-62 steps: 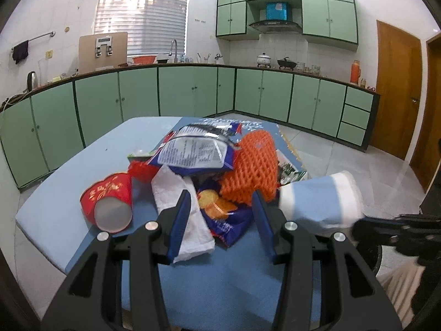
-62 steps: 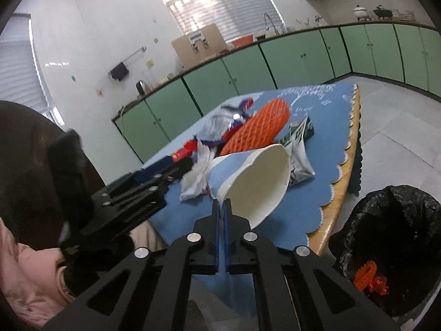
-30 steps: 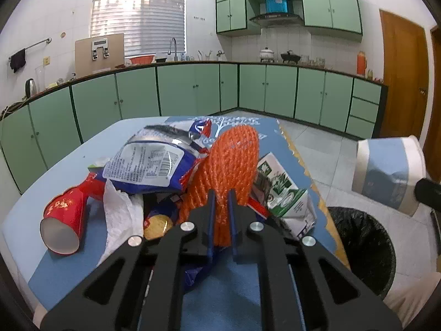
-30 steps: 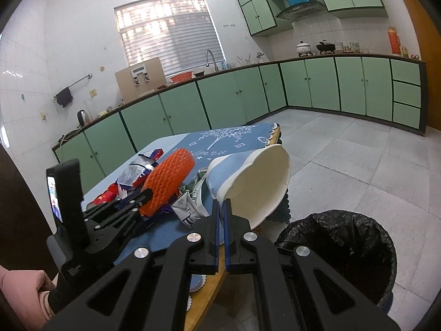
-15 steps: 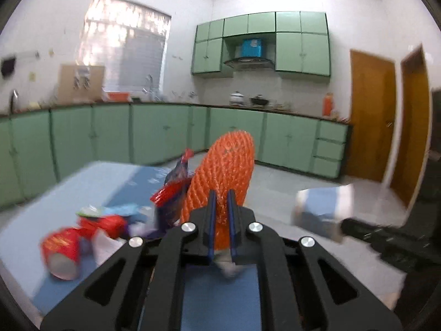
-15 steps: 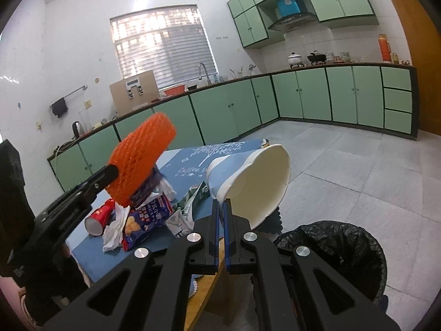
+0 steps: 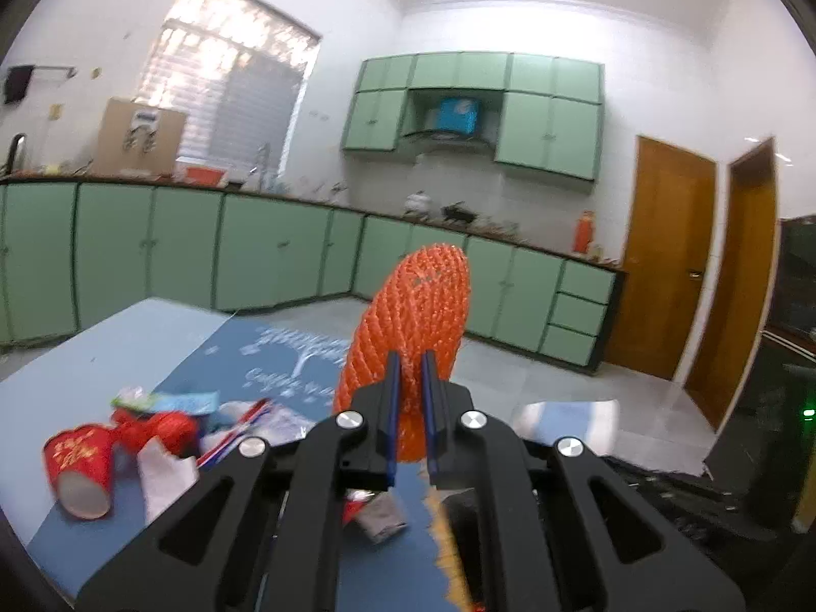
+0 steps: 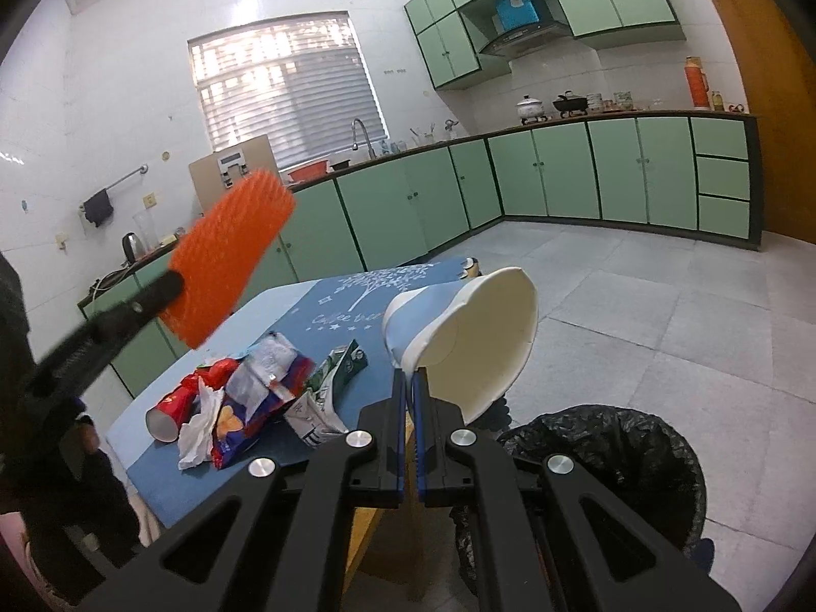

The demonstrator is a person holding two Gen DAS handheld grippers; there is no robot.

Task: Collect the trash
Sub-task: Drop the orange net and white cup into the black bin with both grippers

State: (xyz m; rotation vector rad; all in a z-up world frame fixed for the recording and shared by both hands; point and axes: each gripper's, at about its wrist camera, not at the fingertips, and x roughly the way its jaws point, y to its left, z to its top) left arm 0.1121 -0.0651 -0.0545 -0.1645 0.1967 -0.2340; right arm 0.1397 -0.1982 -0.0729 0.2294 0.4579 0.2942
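Note:
My left gripper (image 7: 408,372) is shut on an orange foam net sleeve (image 7: 413,316) and holds it up in the air above the table; the sleeve also shows in the right wrist view (image 8: 229,255). My right gripper (image 8: 409,382) is shut on the rim of a blue and white paper cup (image 8: 469,336), held beyond the table's edge, above and left of the black-lined trash bin (image 8: 612,459). On the blue table (image 8: 285,459) lie a red paper cup (image 8: 171,410), a snack bag (image 8: 255,398), white tissue (image 8: 196,433) and a carton (image 8: 331,382).
The red paper cup (image 7: 81,464) and crumpled wrappers (image 7: 163,423) lie at the table's left in the left wrist view. Green cabinets (image 8: 561,173) line the walls. Wooden doors (image 7: 663,255) stand at the right. Grey tiled floor (image 8: 663,306) surrounds the bin.
My left gripper closed on the orange net sleeve and lifted it off the pile, high above the table. My right gripper carried the paper cup off the table toward the bin.

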